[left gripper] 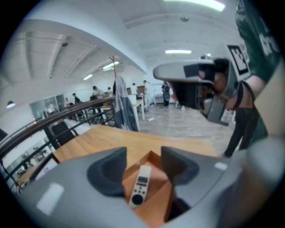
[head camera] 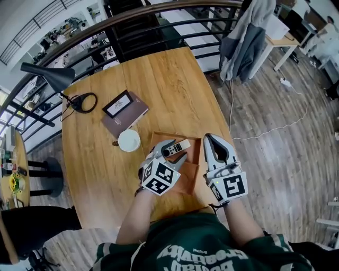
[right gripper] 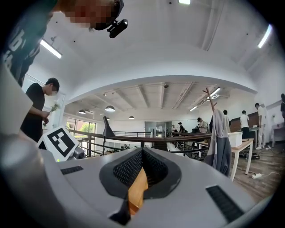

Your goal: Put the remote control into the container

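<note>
The white remote control [head camera: 175, 148] lies inside the brown cardboard container [head camera: 188, 179] near the table's front edge. My left gripper [head camera: 172, 153] hovers over it, open, with a jaw on either side of the remote and neither pad touching it. The left gripper view shows the remote [left gripper: 140, 185] flat on the container's floor [left gripper: 156, 209] between the dark pads [left gripper: 107, 173]. My right gripper [head camera: 207, 139] stands at the container's right wall. In the right gripper view it [right gripper: 140, 171] is shut on a strip of that brown wall [right gripper: 136, 191].
A white round cup [head camera: 128, 141] stands just left of the container, with a brown book [head camera: 124, 112] behind it. A black desk lamp [head camera: 50, 75] and a coiled cable [head camera: 83, 101] occupy the far left. A railing [head camera: 159, 16] runs behind the wooden table [head camera: 175, 84].
</note>
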A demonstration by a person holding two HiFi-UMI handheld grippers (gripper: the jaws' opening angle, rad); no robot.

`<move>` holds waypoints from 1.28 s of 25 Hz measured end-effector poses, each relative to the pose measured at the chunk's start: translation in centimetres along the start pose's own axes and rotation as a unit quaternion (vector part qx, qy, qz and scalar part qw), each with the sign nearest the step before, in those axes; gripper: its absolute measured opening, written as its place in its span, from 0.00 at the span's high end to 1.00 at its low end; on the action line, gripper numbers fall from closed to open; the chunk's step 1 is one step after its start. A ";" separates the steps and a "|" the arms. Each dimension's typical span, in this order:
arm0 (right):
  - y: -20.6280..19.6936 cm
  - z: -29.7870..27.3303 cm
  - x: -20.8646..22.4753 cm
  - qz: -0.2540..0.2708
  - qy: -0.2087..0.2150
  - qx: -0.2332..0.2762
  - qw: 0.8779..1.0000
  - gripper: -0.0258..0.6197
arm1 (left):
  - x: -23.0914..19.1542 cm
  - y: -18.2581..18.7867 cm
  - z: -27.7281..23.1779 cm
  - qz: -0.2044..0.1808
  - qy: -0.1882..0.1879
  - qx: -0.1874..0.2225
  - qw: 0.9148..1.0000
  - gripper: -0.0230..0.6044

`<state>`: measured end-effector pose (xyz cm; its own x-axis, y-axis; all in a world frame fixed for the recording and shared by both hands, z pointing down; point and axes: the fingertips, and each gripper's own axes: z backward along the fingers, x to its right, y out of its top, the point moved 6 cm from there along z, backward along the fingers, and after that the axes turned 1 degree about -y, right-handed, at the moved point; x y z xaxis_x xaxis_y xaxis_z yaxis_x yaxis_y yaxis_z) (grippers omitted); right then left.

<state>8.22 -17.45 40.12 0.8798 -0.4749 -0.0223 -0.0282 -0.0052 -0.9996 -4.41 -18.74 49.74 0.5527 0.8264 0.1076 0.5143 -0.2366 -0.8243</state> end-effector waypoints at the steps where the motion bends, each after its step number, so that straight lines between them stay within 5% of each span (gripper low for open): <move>1: 0.2 0.0 -0.1 0.004 -0.001 0.000 1.000 0.93 | -0.2 0.6 0.6 0.004 0.009 0.015 1.000 0.59; 11: 1.5 0.2 -1.5 0.025 0.005 0.007 1.000 0.93 | -0.9 3.5 5.4 0.006 0.048 0.095 0.994 0.68; 25: 3.0 0.0 -4.2 0.041 0.042 0.006 0.998 0.93 | -1.5 5.1 10.8 0.067 0.064 0.172 0.981 0.95; 32: 3.1 -0.2 -5.4 0.025 0.059 0.003 0.998 0.93 | -1.6 5.3 13.4 0.091 0.092 0.204 0.970 0.97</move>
<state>3.26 -15.04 37.12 0.8153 -0.5747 -0.0703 -0.0675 0.0261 -0.9974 -11.40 -14.50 37.79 0.7374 0.6754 0.0058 0.1154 -0.1175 -0.9863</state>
